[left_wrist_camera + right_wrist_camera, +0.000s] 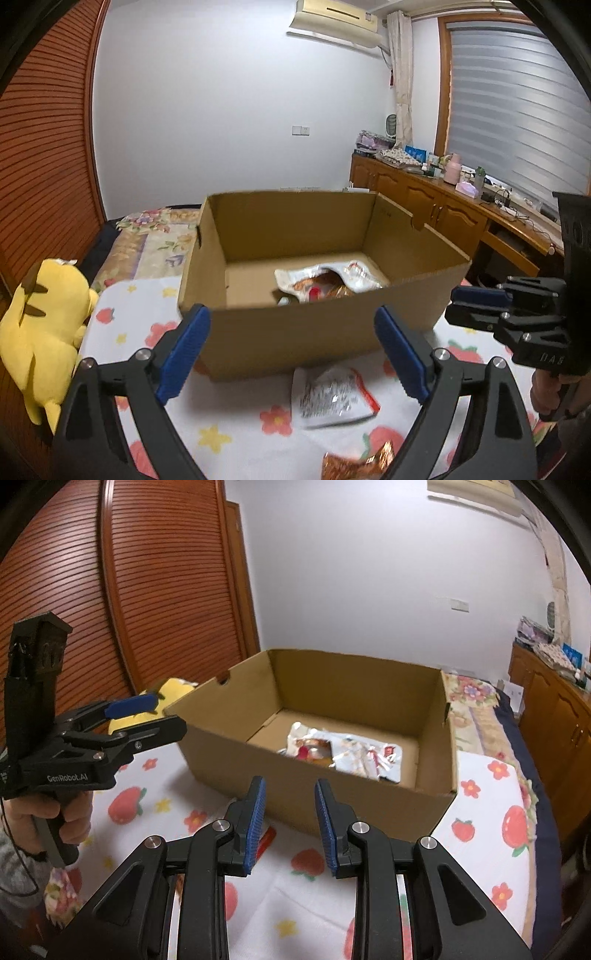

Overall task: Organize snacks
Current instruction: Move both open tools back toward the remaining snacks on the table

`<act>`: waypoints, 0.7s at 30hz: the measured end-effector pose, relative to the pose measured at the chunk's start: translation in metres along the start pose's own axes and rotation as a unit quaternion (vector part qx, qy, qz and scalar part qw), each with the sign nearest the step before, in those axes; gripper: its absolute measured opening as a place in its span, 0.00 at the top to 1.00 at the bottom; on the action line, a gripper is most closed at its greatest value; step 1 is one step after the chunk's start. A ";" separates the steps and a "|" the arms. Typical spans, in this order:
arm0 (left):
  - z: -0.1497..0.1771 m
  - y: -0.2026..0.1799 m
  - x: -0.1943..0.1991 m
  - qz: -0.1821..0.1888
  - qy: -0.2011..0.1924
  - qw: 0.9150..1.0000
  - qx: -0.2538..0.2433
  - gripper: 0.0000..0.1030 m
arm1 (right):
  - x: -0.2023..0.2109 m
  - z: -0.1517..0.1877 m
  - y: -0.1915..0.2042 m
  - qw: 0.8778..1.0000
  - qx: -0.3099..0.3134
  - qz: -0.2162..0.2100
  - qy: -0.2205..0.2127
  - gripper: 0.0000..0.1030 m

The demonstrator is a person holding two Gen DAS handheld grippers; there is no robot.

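Note:
An open cardboard box (295, 332) stands on the strawberry-print sheet (229, 435), with crumpled snack packets (325, 282) on its floor. In the right wrist view the same packets (343, 753) lie toward the box's (354, 686) right side. A white packet (332, 397) and an orange one (354, 467) lie on the sheet in front of the box. My left gripper (291, 350) is open wide before the box's near wall, holding nothing. My right gripper (290, 823) has its jaws drawn in, a narrow empty gap between the pads. It also shows as the right gripper (469, 306) beside the box.
A yellow plush toy (40, 332) lies left of the box. A slatted wooden wardrobe (155, 590) stands behind it. A cluttered wooden cabinet (443, 206) runs along the right wall under the window. A floral quilt (159, 236) lies beyond the box.

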State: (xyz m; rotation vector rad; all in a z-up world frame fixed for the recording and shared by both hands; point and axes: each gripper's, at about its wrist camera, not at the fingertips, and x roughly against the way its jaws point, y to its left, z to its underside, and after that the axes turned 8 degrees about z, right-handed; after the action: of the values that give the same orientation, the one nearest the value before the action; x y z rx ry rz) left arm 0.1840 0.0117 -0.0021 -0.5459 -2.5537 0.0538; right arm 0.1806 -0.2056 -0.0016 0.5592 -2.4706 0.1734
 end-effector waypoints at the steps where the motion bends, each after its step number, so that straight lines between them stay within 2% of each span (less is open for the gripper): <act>1: 0.006 0.002 0.002 -0.002 0.002 1.000 0.001 0.12 | 0.000 0.003 0.003 1.000 0.003 -0.003 0.003 0.74; 9: 0.042 0.012 0.006 -0.009 0.026 1.000 0.016 0.12 | -0.016 0.019 0.021 0.999 0.016 -0.020 0.028 0.70; 11: 0.050 0.017 0.008 -0.015 0.030 0.999 0.020 0.12 | -0.022 0.023 0.026 0.999 0.025 -0.023 0.036 0.64; 16: 0.062 0.025 0.010 -0.021 0.041 0.999 0.028 0.12 | -0.039 0.031 0.042 0.997 0.045 -0.028 0.055 0.61; 21: 0.070 0.032 0.018 -0.023 0.045 0.998 0.029 0.12 | -0.058 0.035 0.054 0.995 0.061 -0.035 0.075 0.48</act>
State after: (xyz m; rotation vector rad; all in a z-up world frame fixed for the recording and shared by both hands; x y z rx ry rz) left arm 0.1461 0.0526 -0.0584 -0.4566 -2.4676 0.0859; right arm 0.1821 -0.1452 -0.0639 0.6592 -2.3031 0.3280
